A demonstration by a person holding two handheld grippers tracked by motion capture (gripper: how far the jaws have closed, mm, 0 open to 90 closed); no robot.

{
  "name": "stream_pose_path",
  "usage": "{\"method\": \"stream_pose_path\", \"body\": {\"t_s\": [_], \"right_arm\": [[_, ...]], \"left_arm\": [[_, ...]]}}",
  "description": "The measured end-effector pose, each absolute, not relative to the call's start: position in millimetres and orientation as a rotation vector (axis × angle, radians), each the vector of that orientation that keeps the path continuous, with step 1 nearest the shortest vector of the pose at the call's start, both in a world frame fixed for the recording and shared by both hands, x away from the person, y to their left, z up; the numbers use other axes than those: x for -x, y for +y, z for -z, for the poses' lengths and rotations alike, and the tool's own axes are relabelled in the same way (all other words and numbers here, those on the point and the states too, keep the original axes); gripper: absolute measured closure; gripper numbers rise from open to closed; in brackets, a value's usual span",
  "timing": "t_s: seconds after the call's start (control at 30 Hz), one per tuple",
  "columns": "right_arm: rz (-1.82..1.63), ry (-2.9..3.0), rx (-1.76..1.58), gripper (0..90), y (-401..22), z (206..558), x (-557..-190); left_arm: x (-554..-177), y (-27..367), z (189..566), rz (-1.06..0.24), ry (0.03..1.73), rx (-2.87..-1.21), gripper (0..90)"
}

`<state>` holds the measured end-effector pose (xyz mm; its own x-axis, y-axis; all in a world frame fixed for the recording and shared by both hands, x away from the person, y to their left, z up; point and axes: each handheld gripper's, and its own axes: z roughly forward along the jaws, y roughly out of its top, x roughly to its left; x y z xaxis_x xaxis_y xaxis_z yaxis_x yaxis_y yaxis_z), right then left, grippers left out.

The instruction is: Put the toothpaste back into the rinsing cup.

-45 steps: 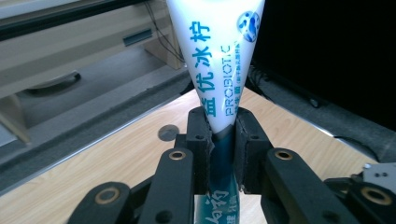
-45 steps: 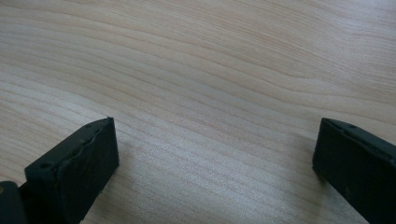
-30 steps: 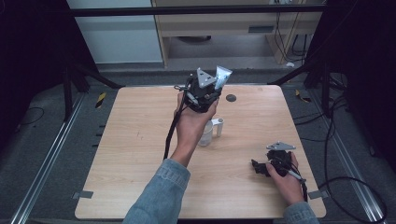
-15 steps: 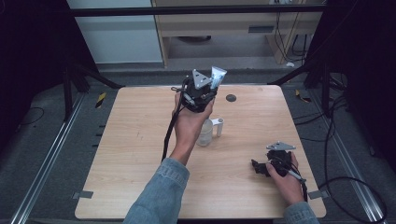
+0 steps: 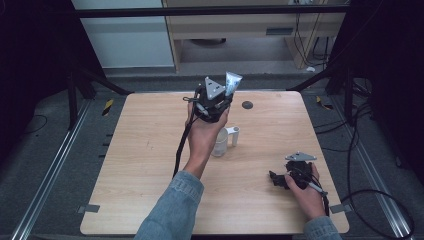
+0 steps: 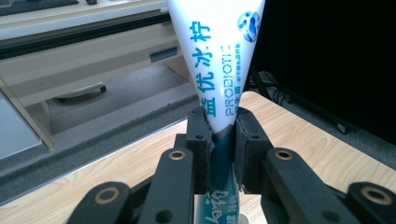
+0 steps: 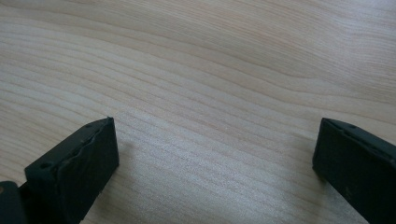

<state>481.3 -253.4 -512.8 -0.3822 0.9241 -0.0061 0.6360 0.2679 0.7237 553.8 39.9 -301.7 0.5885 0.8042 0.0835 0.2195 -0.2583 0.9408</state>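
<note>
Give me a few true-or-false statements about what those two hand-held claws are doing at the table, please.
1. The left gripper is clamped on a toothpaste tube. True.
2. The tube lies flat on the table. False: it is held up above it.
3. The right gripper holds a cup. False: its jaws stand open over bare wood.
4. A clear cup stands on the table near the left hand. True.

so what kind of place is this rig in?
Likely a lab or recording workspace, not a home: a bare wooden table ringed by dark stands and floor cables, with tape marks on grey carpet. The left tongs hold a toothpaste tube above it.
</note>
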Motion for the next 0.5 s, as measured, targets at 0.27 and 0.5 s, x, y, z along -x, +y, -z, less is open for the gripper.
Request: {"method": "stream_pose_path", "body": {"t_s": [0.27,0.5], "right_arm": [[-0.901,2.114,-1.410,0.5,-253.4,512.8,-481.2],[-0.901,2.114,-1.411,0.6,-253.3,512.8,-481.2]], "left_arm": [[-557.0,37.9,309.0,-0.701,0.839,-1.798,77.8],[-556.8,35.6,310.6,-0.704,0.823,-1.790,77.8]]}}
